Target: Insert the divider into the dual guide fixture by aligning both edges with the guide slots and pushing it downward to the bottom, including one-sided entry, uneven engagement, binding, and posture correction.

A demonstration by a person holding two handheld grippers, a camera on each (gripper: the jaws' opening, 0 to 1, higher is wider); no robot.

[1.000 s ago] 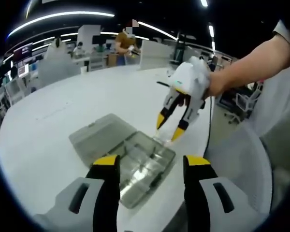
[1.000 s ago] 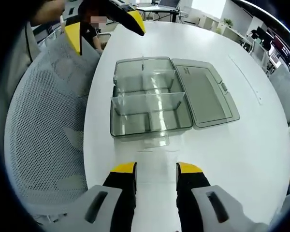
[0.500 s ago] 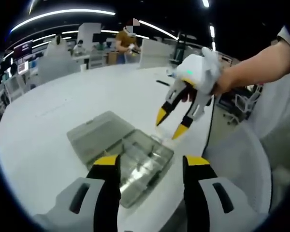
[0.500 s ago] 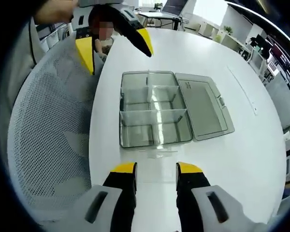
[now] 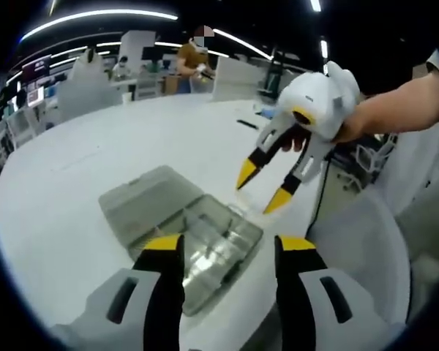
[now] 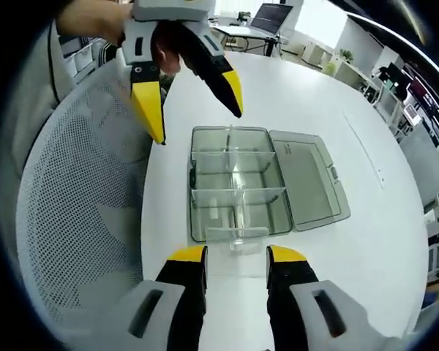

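Divider, a clear flat piece, lies on the white tabletop just beside the near wall of the grey box, and nothing holds it. The right gripper has its two yellow-tipped jaws apart with only air between them, just short of the divider. The left gripper is also open and empty; in the right gripper view it hangs above the far-left corner of the box, near the tabletop edge by the mesh chair.

The box stands with its lid folded flat to one side, and clear partitions already cross its inside. I judge that the step in hand is the pickup of the divider. To do it well, the right jaws should take the piece by its upper edge, in the middle, so that both side edges stay free for the guide slots. The left gripper could steady the box wall. Then both edges should enter level, because a tilted plate will probably bind.
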